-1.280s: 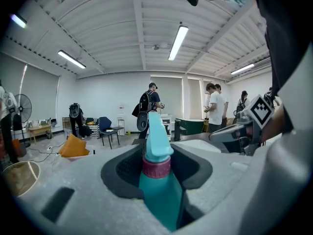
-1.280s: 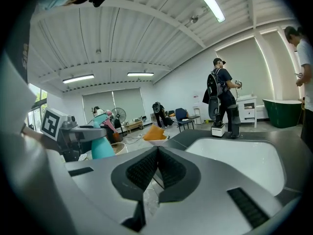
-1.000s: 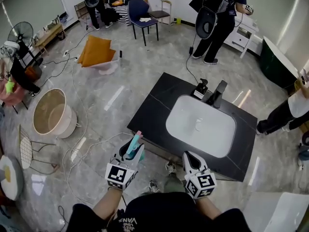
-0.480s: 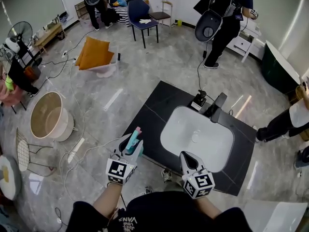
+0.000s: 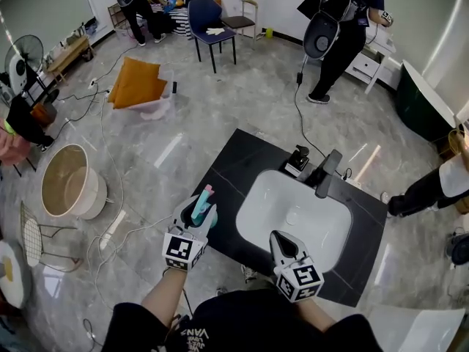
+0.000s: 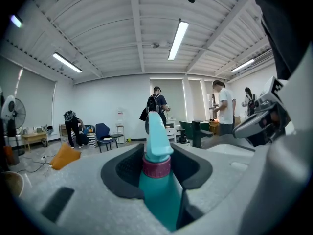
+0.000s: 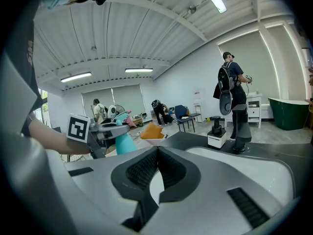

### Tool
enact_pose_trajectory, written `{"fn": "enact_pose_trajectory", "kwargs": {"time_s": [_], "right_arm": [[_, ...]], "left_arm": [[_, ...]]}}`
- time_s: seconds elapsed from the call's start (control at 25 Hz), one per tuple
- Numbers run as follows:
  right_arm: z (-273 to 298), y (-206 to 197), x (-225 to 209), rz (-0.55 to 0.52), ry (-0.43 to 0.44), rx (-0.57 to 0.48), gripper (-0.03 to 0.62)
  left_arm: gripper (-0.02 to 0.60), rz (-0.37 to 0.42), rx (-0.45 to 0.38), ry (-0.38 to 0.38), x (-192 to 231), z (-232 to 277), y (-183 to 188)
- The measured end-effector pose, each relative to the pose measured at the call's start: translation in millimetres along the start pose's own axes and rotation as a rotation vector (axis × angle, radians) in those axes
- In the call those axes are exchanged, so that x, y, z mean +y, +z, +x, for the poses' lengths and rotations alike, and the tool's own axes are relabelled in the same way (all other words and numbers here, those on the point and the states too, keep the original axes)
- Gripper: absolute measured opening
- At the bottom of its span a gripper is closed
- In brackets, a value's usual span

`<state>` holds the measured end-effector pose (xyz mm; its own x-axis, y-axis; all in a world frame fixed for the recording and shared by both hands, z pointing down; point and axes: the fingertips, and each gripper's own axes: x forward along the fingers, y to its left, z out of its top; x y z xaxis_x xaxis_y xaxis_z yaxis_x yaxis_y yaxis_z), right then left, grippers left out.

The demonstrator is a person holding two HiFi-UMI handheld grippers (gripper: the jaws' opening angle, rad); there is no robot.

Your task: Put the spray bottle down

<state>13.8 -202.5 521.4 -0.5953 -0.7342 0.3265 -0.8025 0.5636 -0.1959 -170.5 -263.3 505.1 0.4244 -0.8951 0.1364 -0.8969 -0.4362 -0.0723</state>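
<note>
Carrying the spray bottle (image 6: 155,173) clamped upright between the left gripper's (image 5: 197,211) jaws, the person has stepped closer. The black counter (image 5: 226,169) now lies just beyond those jaws, probably near enough for setting down. The right gripper (image 5: 283,245) is empty, jaws together.

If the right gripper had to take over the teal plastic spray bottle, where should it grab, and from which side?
Probably the head of the teal spray bottle, just above its magenta collar: the left gripper clamps the body below, so only the upright top stands free. Come from its right, where the right gripper is, jaws shut; open them first.
</note>
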Motion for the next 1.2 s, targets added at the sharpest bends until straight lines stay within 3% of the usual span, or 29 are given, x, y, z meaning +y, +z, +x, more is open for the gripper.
{"fn": "enact_pose_trajectory", "kwargs": {"time_s": [0.68, 1.2], "right_arm": [[11, -5, -46, 0.030, -0.017, 0.024, 0.000], [15, -6, -78, 0.052, -0.055, 0.035, 0.000]], "left_arm": [[0.160, -0.044, -0.001, 0.053, 23, 94, -12], [0.158, -0.052, 0.007, 0.007, 17, 167, -18]]}}
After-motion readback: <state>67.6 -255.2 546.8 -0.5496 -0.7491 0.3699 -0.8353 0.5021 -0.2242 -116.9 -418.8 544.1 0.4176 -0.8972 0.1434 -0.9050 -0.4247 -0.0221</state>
